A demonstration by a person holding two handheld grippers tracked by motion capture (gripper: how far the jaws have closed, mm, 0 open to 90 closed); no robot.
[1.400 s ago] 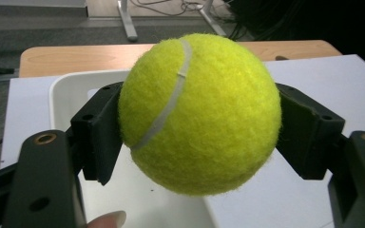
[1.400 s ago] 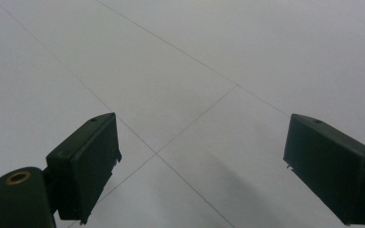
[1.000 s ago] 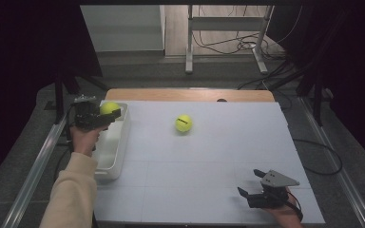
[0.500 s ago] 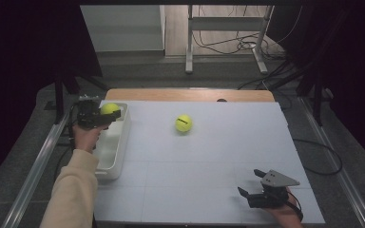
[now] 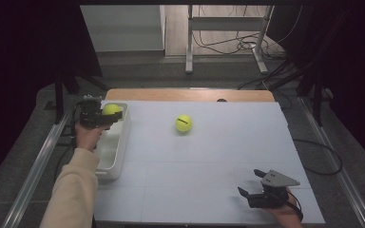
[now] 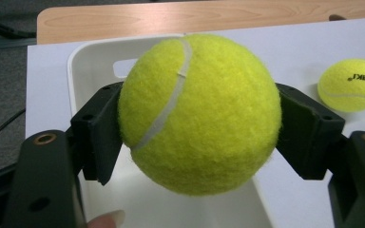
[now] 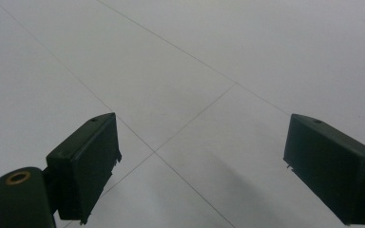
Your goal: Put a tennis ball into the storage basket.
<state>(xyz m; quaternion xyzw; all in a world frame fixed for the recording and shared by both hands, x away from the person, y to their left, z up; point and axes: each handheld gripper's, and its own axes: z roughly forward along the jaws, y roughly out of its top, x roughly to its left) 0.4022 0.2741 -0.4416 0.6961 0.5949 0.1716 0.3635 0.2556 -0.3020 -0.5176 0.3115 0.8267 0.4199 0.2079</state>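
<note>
Felt-covered tennis ball [image 6: 199,114], light and springy, sits clamped across its widest part in the left gripper [image 5: 100,116] above the white bin [image 5: 116,147]; right gripper [image 5: 261,192] gapes wide, empty.

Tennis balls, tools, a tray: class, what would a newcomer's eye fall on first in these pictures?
First, the bright yellow tennis ball clamped in the left tool, held over the far end of the white tray at the table's left edge. Next, a second tennis ball lying loose mid-table. The right tool waits open near the right corner.
</note>
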